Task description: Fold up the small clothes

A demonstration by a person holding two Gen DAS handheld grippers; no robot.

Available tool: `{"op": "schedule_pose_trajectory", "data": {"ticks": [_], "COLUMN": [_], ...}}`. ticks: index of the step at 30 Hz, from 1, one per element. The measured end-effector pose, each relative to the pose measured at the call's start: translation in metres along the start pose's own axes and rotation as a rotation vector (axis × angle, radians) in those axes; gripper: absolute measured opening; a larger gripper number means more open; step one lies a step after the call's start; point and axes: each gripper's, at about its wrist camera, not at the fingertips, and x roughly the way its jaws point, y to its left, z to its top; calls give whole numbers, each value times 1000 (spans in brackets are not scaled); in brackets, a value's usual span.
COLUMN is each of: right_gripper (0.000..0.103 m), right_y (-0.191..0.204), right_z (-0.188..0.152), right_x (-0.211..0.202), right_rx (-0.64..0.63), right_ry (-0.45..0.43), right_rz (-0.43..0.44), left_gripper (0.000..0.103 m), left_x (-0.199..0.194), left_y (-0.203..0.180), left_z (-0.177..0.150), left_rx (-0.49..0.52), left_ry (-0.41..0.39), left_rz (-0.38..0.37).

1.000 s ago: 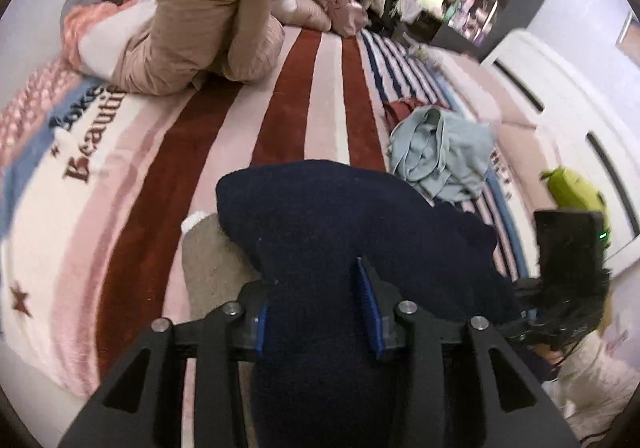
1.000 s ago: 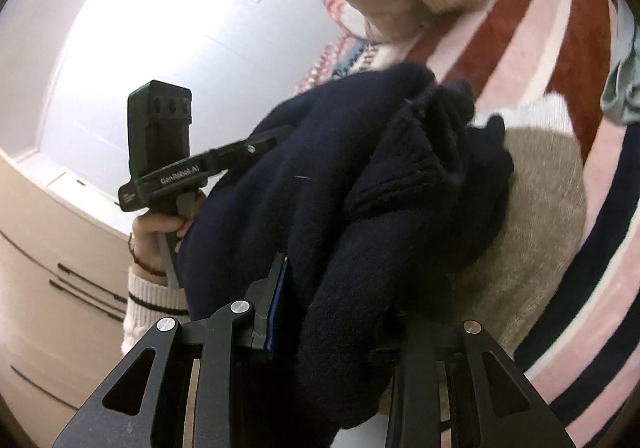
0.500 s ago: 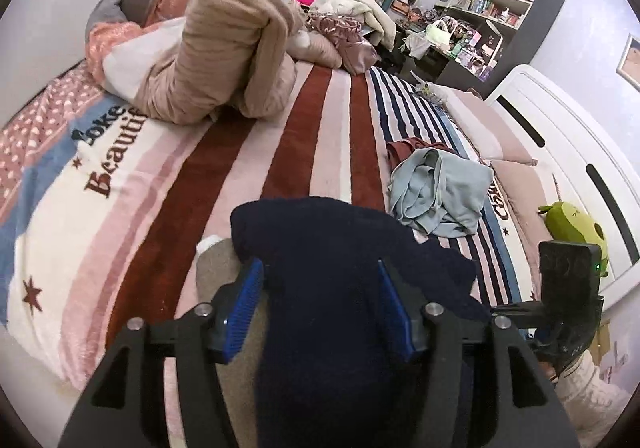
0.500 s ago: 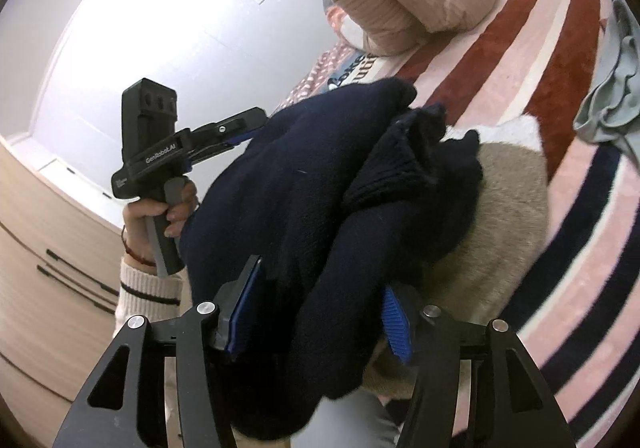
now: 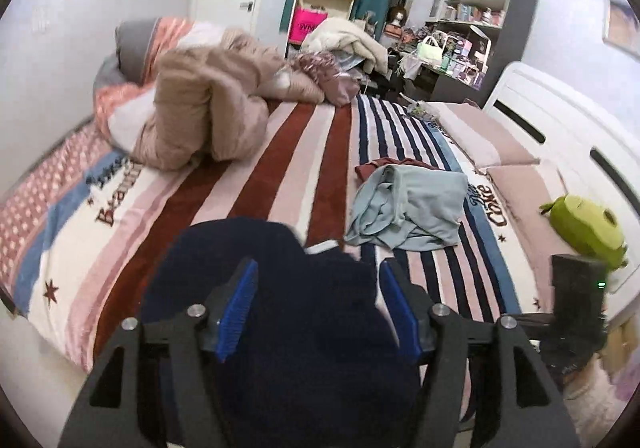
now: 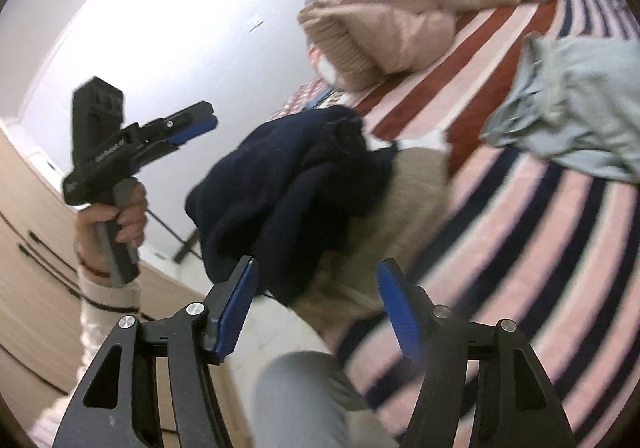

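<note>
A folded navy knit garment (image 5: 280, 288) lies at the near edge of the striped bed, on top of a beige folded garment (image 6: 404, 208). It also shows in the right wrist view (image 6: 288, 192). My left gripper (image 5: 318, 308) is open, its blue pads on either side of the navy pile and clear of it. My right gripper (image 6: 316, 308) is open and empty, just short of the pile. The left gripper (image 6: 192, 124) is seen held up at the left of the right wrist view. A crumpled light blue garment (image 5: 408, 208) lies further right on the bed.
A heap of tan and pink bedding (image 5: 200, 108) lies at the bed's far left. Pillows (image 5: 508, 164) and a green plush toy (image 5: 588, 224) line the right side by the white headboard. Shelves (image 5: 472, 28) and clutter stand beyond the bed. Wooden drawers (image 6: 24, 248) stand at the left.
Both grippers have opened and let go of the navy garment, then drawn back from it. The navy pile now rests on the beige garment.
</note>
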Motion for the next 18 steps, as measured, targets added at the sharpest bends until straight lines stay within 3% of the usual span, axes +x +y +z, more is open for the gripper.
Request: {"op": "schedule_pose_trajectory", "data": {"ticks": [4, 10, 12, 14, 15, 18], "right_gripper": [61, 66, 73, 81, 82, 100], "right_y": [-13, -23, -22, -16, -12, -2], "right_z": [-31, -85, -104, -121, -131, -152], "right_x": [-47, -130, -159, -181, -193, -221], "right_rx": [-36, -148, -182, -230, -258, -316], "right_ry": [-54, -188, -262, -333, -375, -487], "right_rz": [-118, -370, -445, -527, -577, -699], "left_gripper": [70, 88, 98, 102, 102, 102], "left_x": [-4, -11, -14, -18, -18, -15], "left_y": [-73, -179, -208, -233, -242, -266], "left_z": [-20, -58, -73, -89, -95, -110], "left_rx": [57, 178, 192, 210, 212, 197], "left_ry": [-95, -280, -366, -459, -484, -498], "left_rz": [-14, 68, 103, 123, 133, 133]}}
